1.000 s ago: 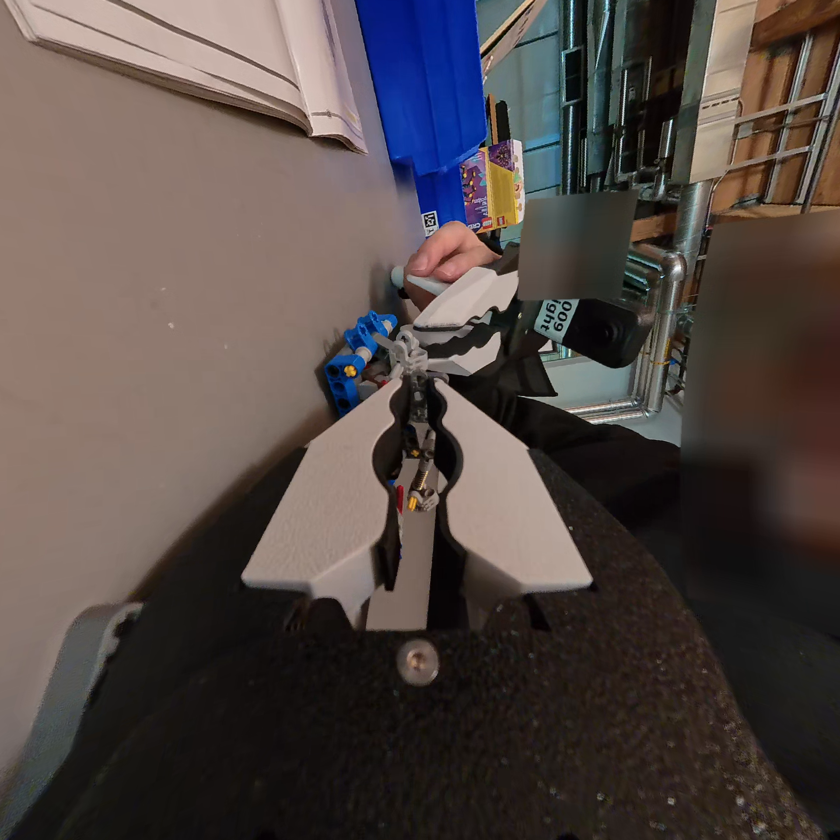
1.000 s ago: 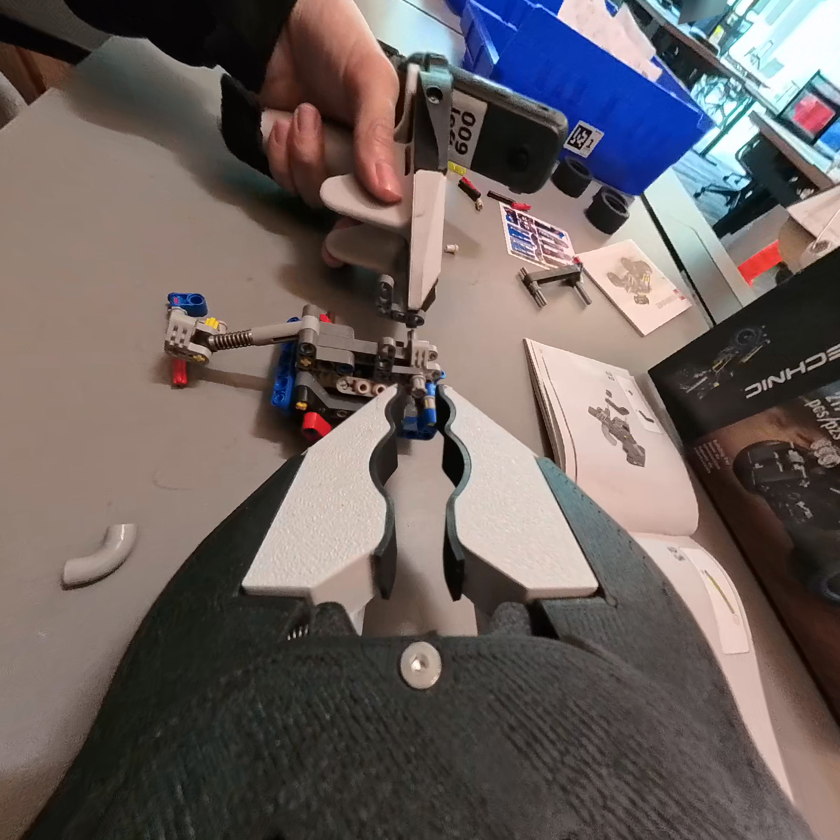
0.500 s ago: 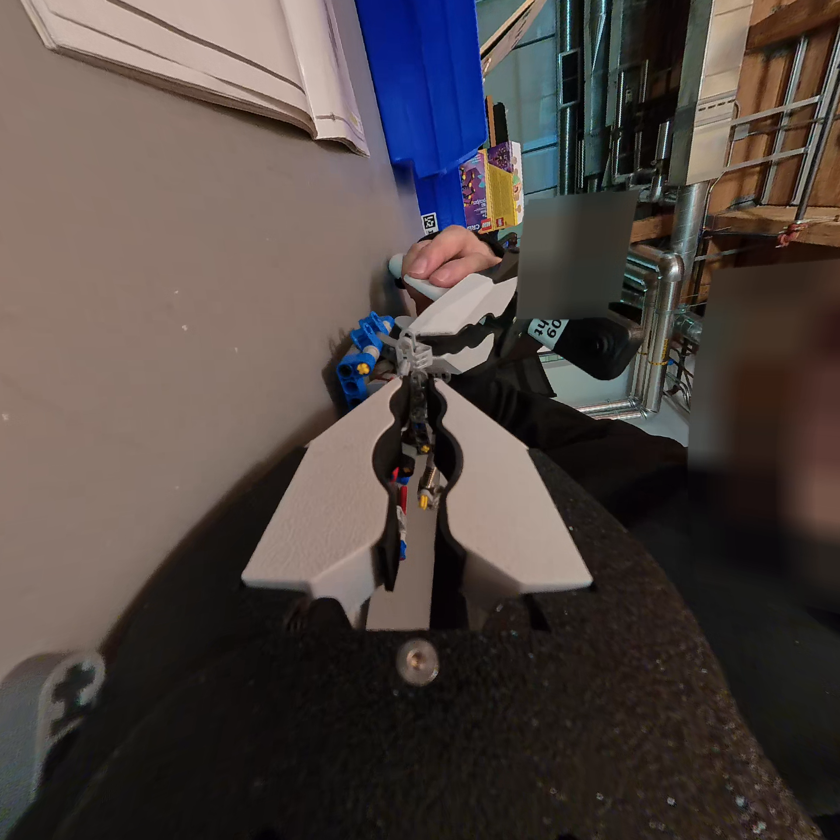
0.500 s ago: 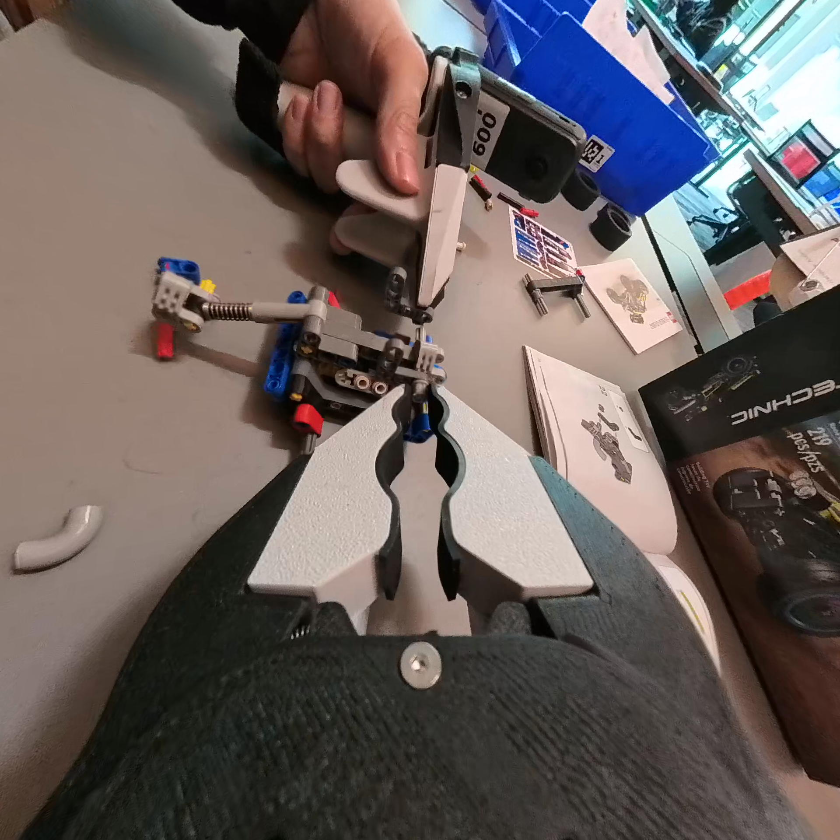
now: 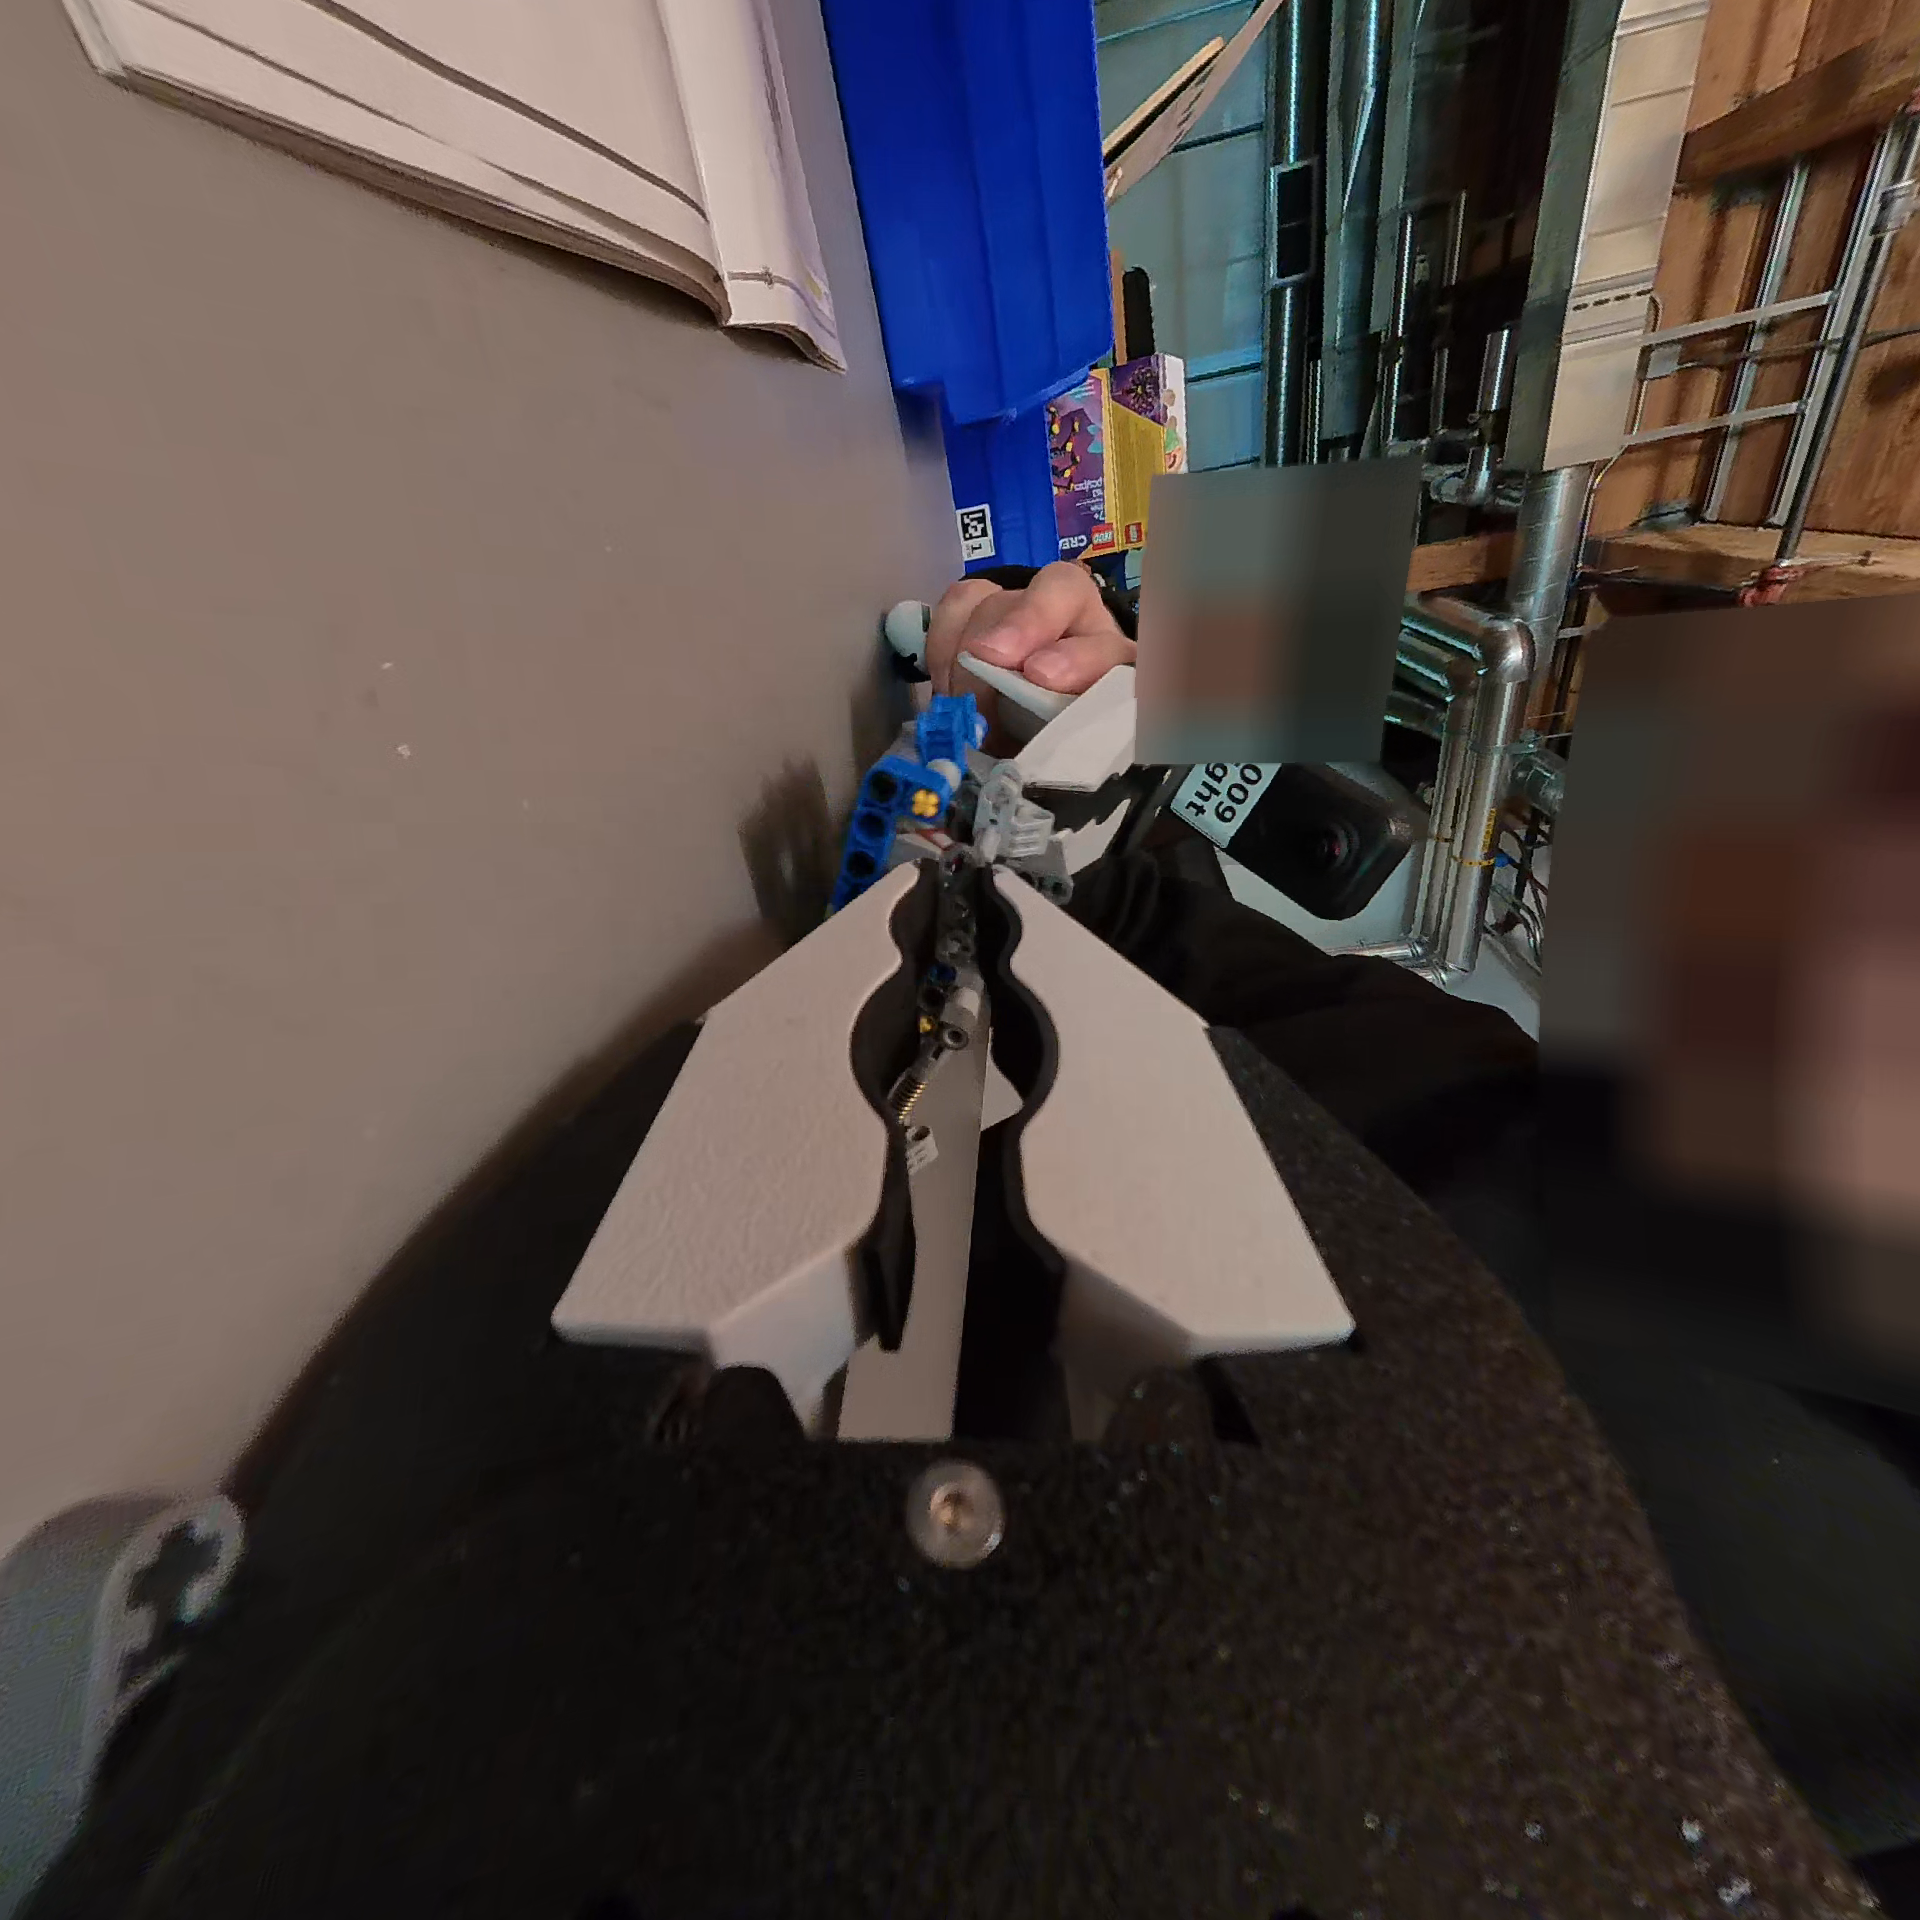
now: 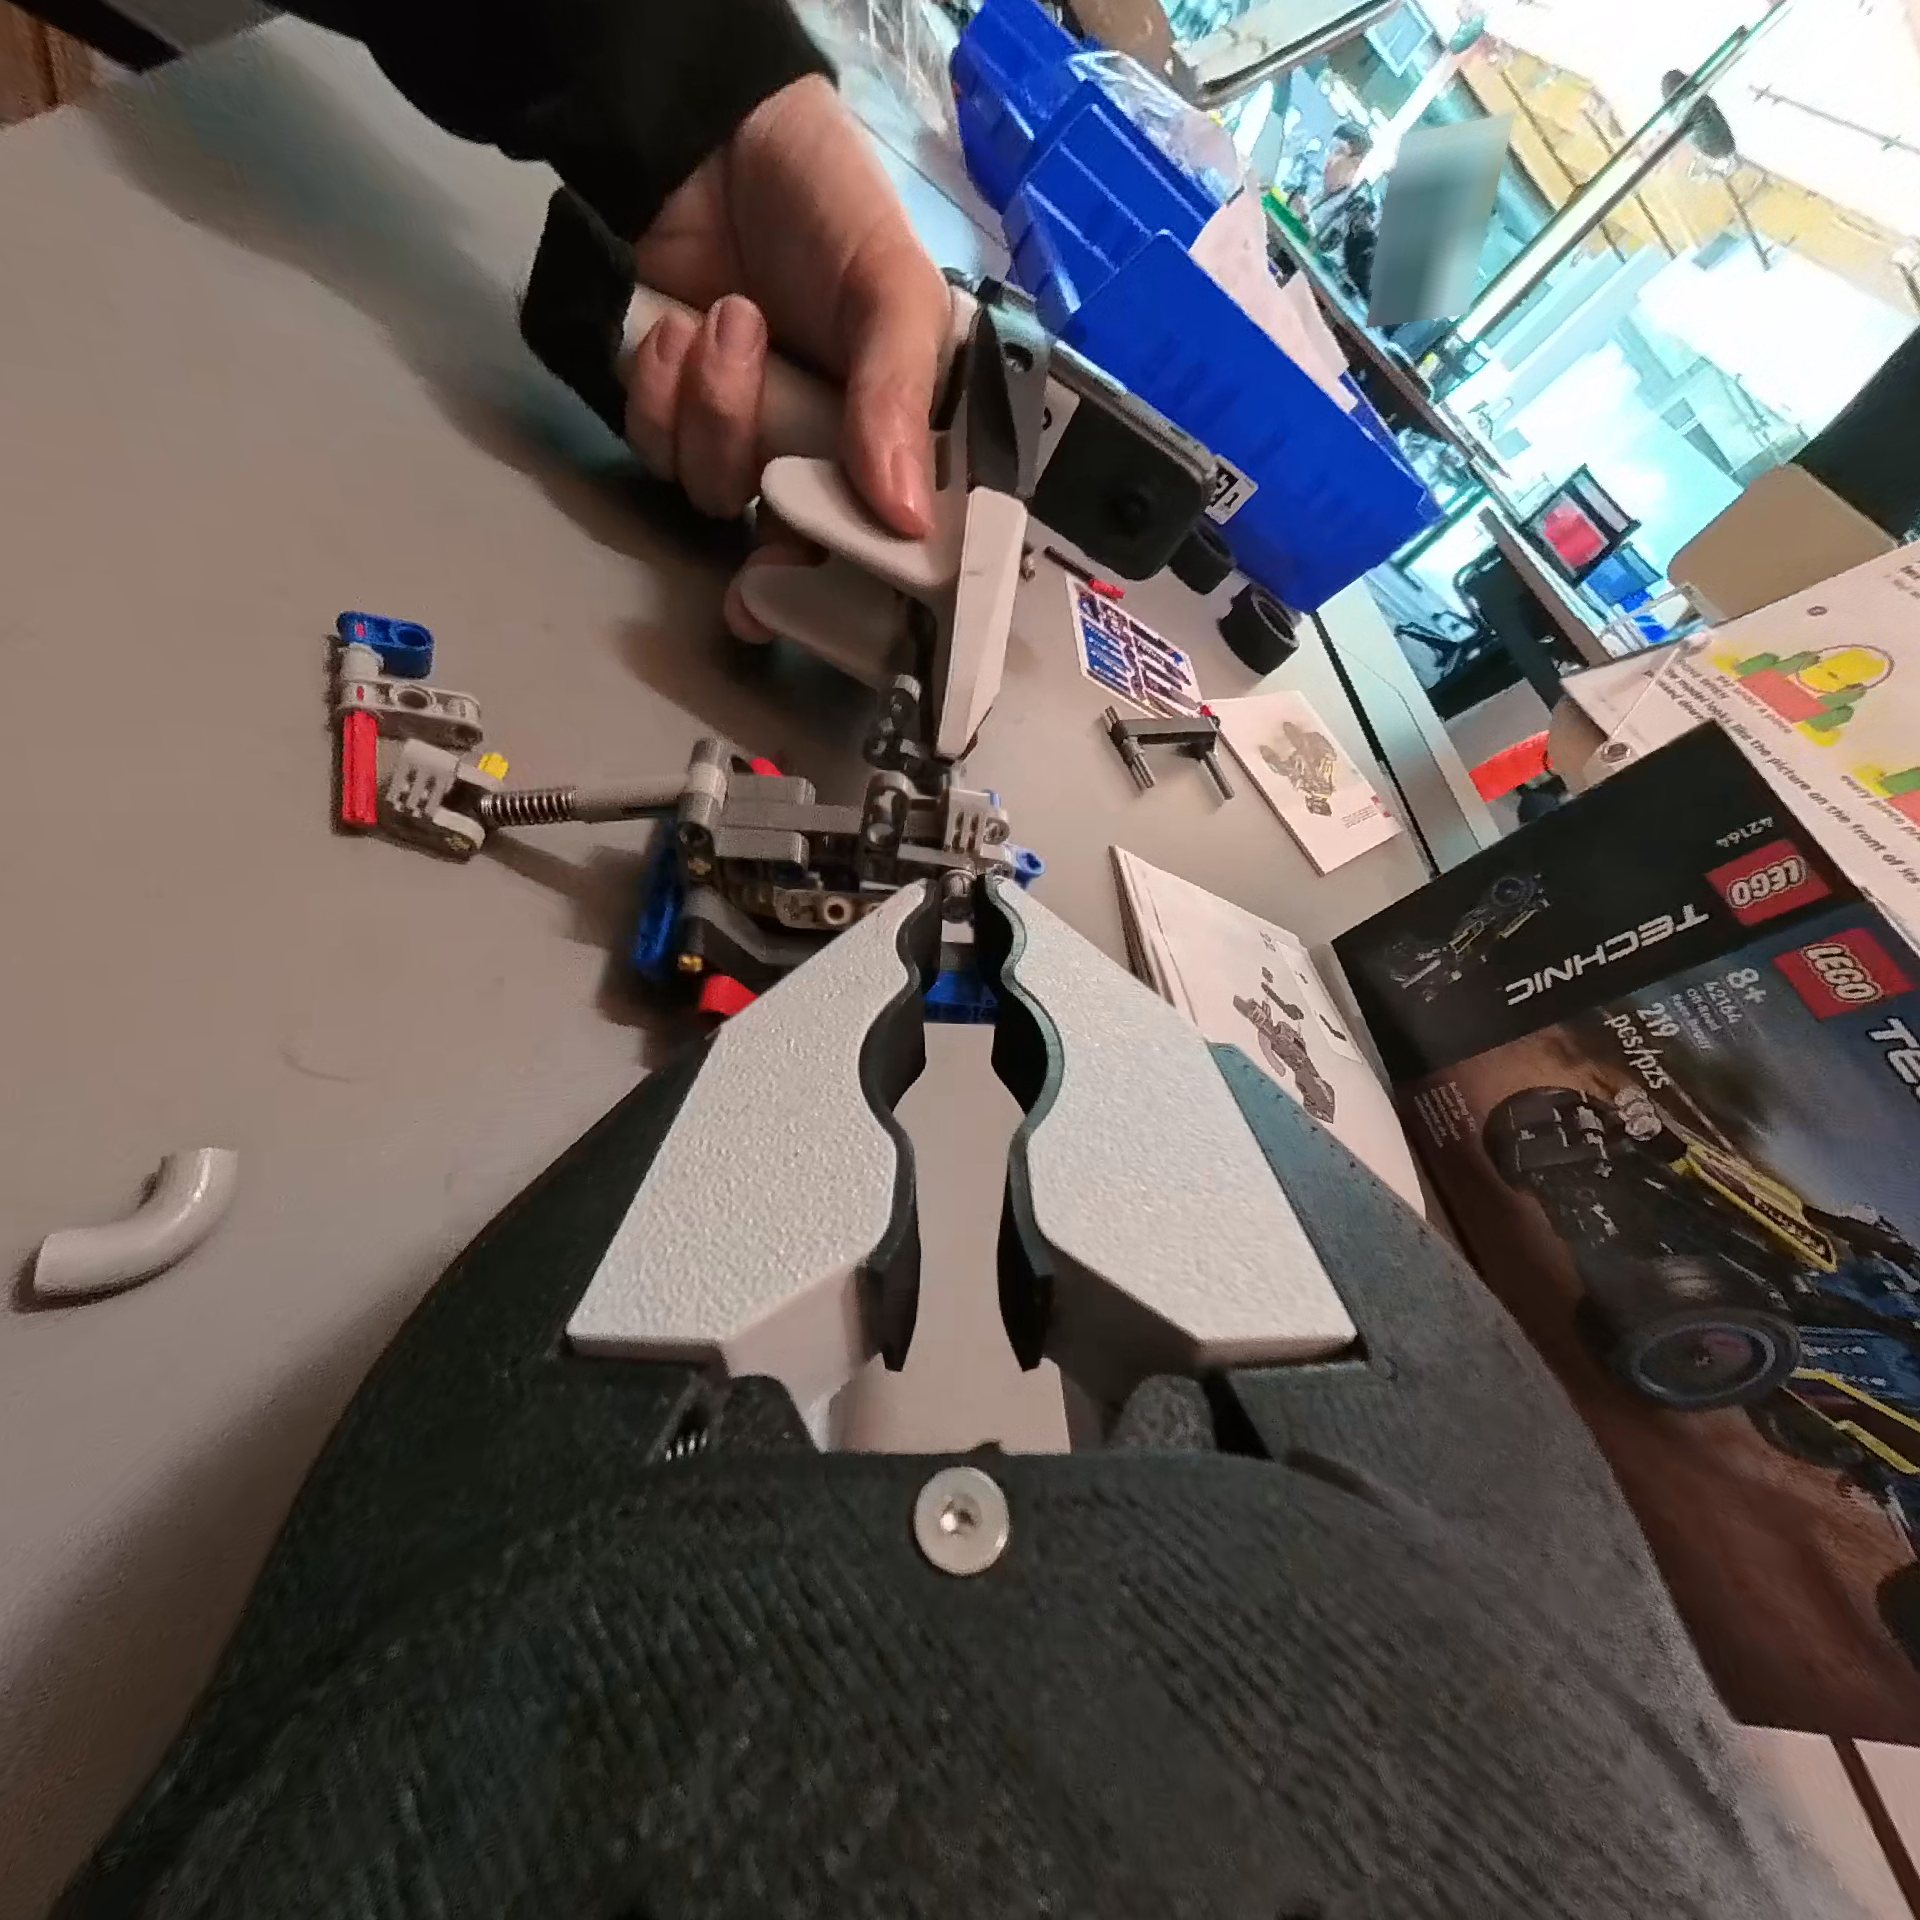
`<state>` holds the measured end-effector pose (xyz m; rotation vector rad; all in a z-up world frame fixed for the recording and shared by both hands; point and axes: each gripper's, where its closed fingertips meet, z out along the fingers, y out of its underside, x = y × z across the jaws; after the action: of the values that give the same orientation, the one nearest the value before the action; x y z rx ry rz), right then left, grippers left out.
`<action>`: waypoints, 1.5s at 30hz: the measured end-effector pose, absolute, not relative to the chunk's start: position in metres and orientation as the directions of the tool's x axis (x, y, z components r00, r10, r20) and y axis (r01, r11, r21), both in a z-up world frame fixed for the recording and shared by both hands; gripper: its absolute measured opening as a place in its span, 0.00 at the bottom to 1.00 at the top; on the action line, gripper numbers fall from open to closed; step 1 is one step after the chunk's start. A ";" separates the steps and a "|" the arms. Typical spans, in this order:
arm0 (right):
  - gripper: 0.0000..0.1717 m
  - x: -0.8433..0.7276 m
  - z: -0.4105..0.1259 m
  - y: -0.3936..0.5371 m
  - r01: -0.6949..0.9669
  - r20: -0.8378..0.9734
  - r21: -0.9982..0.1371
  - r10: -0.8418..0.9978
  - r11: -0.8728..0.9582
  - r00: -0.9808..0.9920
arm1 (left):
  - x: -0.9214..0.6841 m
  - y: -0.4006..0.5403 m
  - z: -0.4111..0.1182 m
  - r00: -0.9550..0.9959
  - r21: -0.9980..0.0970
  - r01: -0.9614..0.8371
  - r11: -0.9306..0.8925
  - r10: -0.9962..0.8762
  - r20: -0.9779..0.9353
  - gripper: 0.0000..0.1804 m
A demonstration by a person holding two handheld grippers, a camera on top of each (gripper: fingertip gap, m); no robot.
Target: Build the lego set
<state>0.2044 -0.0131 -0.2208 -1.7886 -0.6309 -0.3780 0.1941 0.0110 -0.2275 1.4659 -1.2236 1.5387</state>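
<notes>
A grey, black and blue toy-brick assembly [image 6: 800, 831] sits on the grey table [image 6: 260, 416], with a spring strut [image 6: 530, 802] reaching left to a red axle [image 6: 358, 748]. My right gripper [image 6: 956, 894] is shut on a small grey pin at the assembly's near edge. My left gripper [image 6: 956, 743], held by a hand [image 6: 790, 312], comes from above and is shut on a black beam standing on top of the assembly. In the left wrist view my left gripper [image 5: 961, 873] pinches that black beam [image 5: 961, 935], with the blue beam [image 5: 883, 821] and the right gripper [image 5: 1039, 802] just beyond.
A white curved piece [image 6: 135, 1226] lies at the left. An open instruction booklet [image 6: 1247, 997] and a dark toy box [image 6: 1662, 1091] lie to the right. Beyond are a black frame piece [image 6: 1169, 743], a sticker sheet [image 6: 1132, 644], black tyres [image 6: 1262, 629] and blue bins [image 6: 1195, 343]. Left and right tips are no more than a few centimetres apart. Left tips and right tips are each some 10 cm from the red axle [image 6: 358, 748].
My right gripper's fingers came together on the grey pin at the assembly's edge. The left gripper stays shut on the black beam. The assembly has tilted and shifted a little.
</notes>
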 end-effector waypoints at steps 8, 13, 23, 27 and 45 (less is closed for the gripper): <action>0.02 0.206 -0.210 -0.017 0.555 0.524 -0.816 0.203 -0.159 0.827 | 0.199 0.006 -0.206 -0.209 -0.190 -0.911 -0.367 0.013 0.978 0.02; 0.02 0.206 -0.204 -0.019 0.516 0.488 -0.845 0.194 -0.140 0.851 | 0.195 0.003 -0.209 -0.228 -0.219 -0.914 -0.342 -0.016 0.974 0.02; 0.02 0.219 -0.216 -0.019 0.142 0.101 -0.923 0.131 -0.359 0.986 | 0.194 0.000 -0.213 -0.239 -0.246 -0.909 -0.335 -0.062 0.969 0.02; 0.02 0.221 -0.222 -0.024 -0.214 -0.268 -0.879 0.070 -0.426 0.961 | 0.201 0.003 -0.220 -0.198 -0.219 -0.905 -0.365 -0.096 0.976 0.02; 0.19 0.238 -0.232 -0.044 0.081 0.028 -0.863 0.113 -0.498 0.993 | 0.215 -0.008 -0.229 -0.189 -0.228 -0.921 -0.315 -0.149 0.971 0.02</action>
<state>0.2381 -0.0436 -0.2321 -2.0947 -0.1360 0.0390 0.2151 -0.0085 -0.2290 1.4398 -1.2803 1.5665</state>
